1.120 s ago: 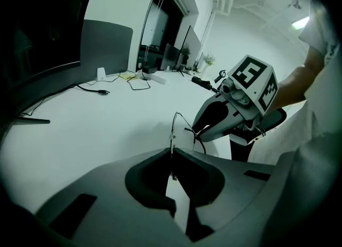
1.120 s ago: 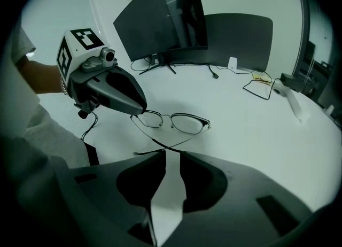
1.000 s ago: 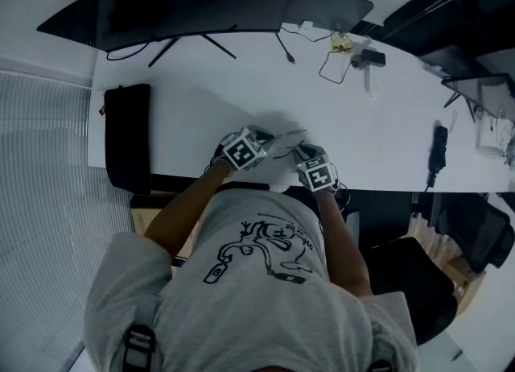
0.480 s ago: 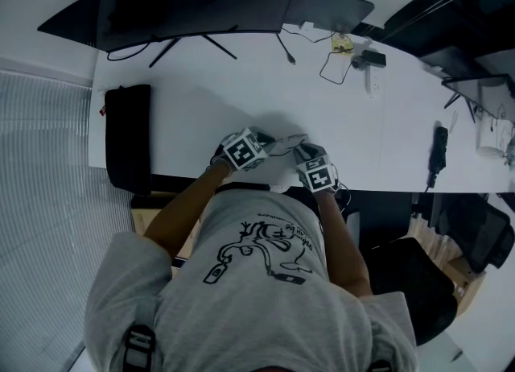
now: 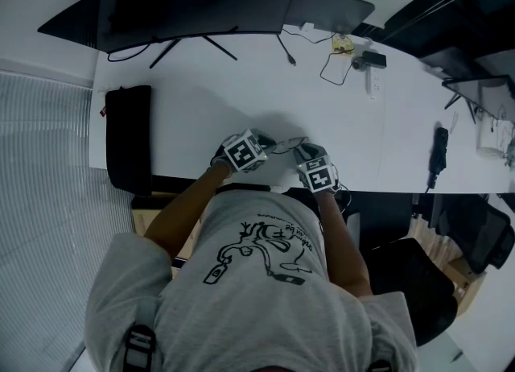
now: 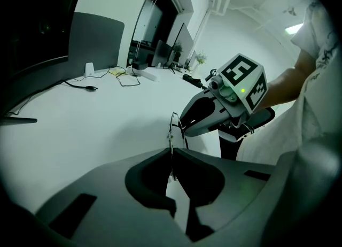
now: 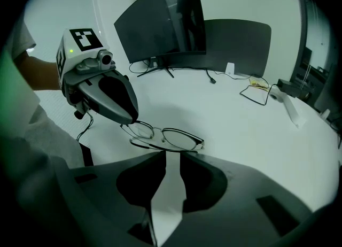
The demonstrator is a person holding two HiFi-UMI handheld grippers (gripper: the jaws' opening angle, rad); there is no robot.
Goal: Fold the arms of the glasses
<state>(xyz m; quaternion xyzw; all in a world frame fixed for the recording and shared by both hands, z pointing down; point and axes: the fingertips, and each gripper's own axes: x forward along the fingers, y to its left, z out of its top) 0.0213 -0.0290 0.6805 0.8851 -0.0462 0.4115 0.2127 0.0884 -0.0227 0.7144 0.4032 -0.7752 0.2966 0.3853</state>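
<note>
Thin metal-framed glasses (image 5: pixel 284 146) (image 7: pixel 166 138) sit low over the white table (image 5: pixel 201 97) near its front edge, between my two grippers. My left gripper (image 5: pixel 269 146) (image 6: pixel 172 152) is shut on one end of the frame, which shows edge-on as a thin wire (image 6: pixel 173 131). In the right gripper view, one arm lies folded along under the lenses. My right gripper (image 5: pixel 299 151) (image 7: pixel 172 157) stands just short of that arm, its jaws a narrow gap apart with only table showing between them.
A dark curved monitor (image 5: pixel 193 0) stands at the back. A black pouch (image 5: pixel 129 137) lies at the left edge. Cables and a charger (image 5: pixel 354 56) are at the back right, and a black handheld object (image 5: pixel 437 149) is at the far right.
The glasses arm that stuck out toward the back right has swung in against the frame. Both grippers stayed almost in place, the right one nudging slightly left.
</note>
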